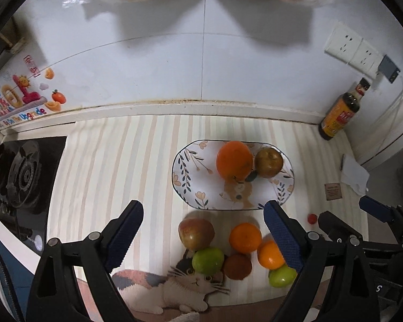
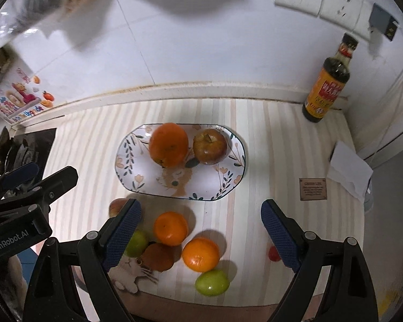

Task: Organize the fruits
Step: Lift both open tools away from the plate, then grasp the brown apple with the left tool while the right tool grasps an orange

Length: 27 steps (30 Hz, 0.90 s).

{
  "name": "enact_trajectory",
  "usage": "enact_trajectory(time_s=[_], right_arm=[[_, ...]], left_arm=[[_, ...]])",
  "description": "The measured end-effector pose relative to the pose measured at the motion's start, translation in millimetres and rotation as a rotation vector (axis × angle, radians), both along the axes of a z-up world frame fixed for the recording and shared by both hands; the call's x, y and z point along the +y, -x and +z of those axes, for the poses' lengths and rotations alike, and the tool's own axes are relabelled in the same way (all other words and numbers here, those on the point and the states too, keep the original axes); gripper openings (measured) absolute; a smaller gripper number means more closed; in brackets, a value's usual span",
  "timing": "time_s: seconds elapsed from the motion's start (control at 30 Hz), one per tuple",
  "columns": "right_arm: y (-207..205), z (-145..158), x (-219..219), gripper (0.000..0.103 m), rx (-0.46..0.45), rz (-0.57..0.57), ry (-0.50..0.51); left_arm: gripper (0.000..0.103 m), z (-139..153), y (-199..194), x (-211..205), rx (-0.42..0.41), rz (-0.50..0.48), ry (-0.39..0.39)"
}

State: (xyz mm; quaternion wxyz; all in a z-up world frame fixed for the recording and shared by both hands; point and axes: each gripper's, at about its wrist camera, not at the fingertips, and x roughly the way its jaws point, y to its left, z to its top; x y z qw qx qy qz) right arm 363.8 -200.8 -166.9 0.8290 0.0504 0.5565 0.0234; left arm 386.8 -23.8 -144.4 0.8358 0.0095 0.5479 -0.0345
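Between the wide-apart fingers of the left gripper sit a red apple, an orange and a green fruit; it holds nothing. At 12 o'clock is the plate with a big orange and a brown apple; the right gripper is spread apart too, empty, over small fruits.

**Colours and patterns on your counter**

At frame centre you see a white plate edged in dark blue, printed with dark leaves and peach flowers. On it sit a deep orange fruit and a brownish-red apple. Below it lie two bright oranges, two lime-green fruits and a brown one, on a cream mat striped beige and grey. Your gripper pads are dark blue, dimpled. Upper right, a dark bottle wears an orange label.
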Motion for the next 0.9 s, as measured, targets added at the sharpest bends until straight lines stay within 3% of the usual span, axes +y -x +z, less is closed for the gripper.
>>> enact_trajectory(time_s=[0.3,0.5,0.57,0.87,0.9], right_arm=[[43,35,-8,0.093,-0.075,-0.04,-0.012],[65,40,-14,0.093,-0.082,-0.063,-0.041],[68,27,-17,0.093,-0.045,-0.071,-0.046],[67,-81,-30,0.092,0.174,-0.115,-0.18],[66,-91,-31,0.085,0.191,-0.117,-0.19]], left_arm=[[0.092,23,35,10,-0.048,0.012,0.027],[0.092,26,47,21,-0.063,0.032,0.049],[0.103,17,46,26,-0.042,0.042,0.042],[0.103,-70,39,42,0.163,0.054,-0.029],[0.103,-82,38,42,0.196,0.044,-0.036]])
